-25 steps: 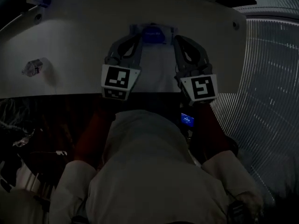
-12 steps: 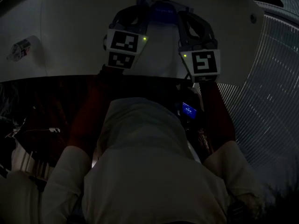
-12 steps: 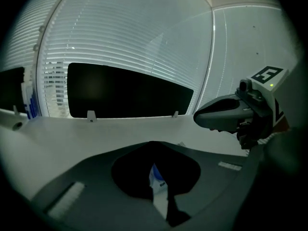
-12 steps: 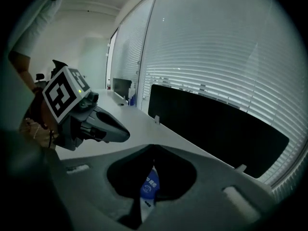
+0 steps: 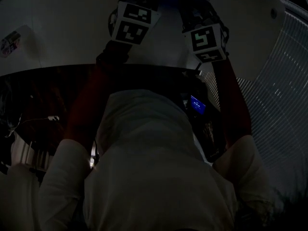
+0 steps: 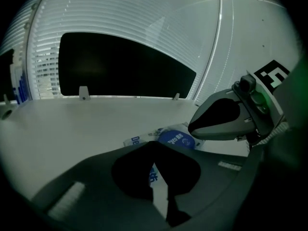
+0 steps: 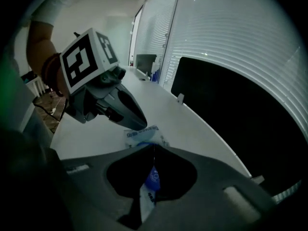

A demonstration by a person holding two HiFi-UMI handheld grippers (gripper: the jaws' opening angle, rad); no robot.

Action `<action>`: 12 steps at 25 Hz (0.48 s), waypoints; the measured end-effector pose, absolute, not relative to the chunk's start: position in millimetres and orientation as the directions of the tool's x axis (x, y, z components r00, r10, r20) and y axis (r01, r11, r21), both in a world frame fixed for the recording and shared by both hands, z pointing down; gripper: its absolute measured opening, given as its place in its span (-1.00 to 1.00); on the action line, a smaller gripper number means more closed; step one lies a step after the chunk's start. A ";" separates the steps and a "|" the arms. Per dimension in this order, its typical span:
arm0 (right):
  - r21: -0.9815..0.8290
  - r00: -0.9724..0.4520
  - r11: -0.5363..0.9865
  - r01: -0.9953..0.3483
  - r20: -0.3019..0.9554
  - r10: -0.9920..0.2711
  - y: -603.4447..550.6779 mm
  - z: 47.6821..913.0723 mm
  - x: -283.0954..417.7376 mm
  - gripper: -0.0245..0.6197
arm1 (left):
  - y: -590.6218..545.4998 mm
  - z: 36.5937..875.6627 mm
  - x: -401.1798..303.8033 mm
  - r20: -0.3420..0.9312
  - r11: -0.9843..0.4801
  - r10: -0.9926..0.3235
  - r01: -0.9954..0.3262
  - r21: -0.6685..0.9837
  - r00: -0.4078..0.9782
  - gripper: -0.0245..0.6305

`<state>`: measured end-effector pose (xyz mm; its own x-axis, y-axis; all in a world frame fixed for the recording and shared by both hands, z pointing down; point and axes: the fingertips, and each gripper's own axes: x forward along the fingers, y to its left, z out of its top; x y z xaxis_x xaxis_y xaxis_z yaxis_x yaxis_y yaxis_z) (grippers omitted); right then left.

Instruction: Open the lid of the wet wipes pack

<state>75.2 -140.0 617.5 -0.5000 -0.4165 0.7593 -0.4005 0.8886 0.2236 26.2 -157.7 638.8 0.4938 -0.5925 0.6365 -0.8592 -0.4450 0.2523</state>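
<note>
Wipes pack (image 6: pixel 139 139) on desk (image 6: pixel 72 124), blue lid (image 6: pixel 176 139) down.
We judge it soft, light, slippery; pry at the stiff lid's edge. Left gripper (image 6: pixel 155 144) and right gripper (image 7: pixel 154 147): fingers clenched, empty.

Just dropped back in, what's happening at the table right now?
A person holds a gripper in each hand over the white table, both aimed at the wet wipes pack lying flat on it. The left gripper and right gripper both have their jaws together, with nothing in them, tips close to the pack. Its blue lid looks closed.
</note>
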 end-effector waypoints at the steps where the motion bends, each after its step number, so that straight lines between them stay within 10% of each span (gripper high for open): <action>1: 0.220 -0.491 0.898 -0.381 0.775 -0.398 -136.8 624.9 74.5 -0.91 | -157.4 644.1 27.7 0.644 -0.451 -0.583 -0.856 0.251 0.496 -0.92; 12: 0.256 -0.394 0.946 -0.197 0.863 -0.316 -118.4 680.9 73.5 -0.61 | -152.5 679.1 27.9 0.690 -0.444 -0.527 -0.853 0.273 0.495 -0.92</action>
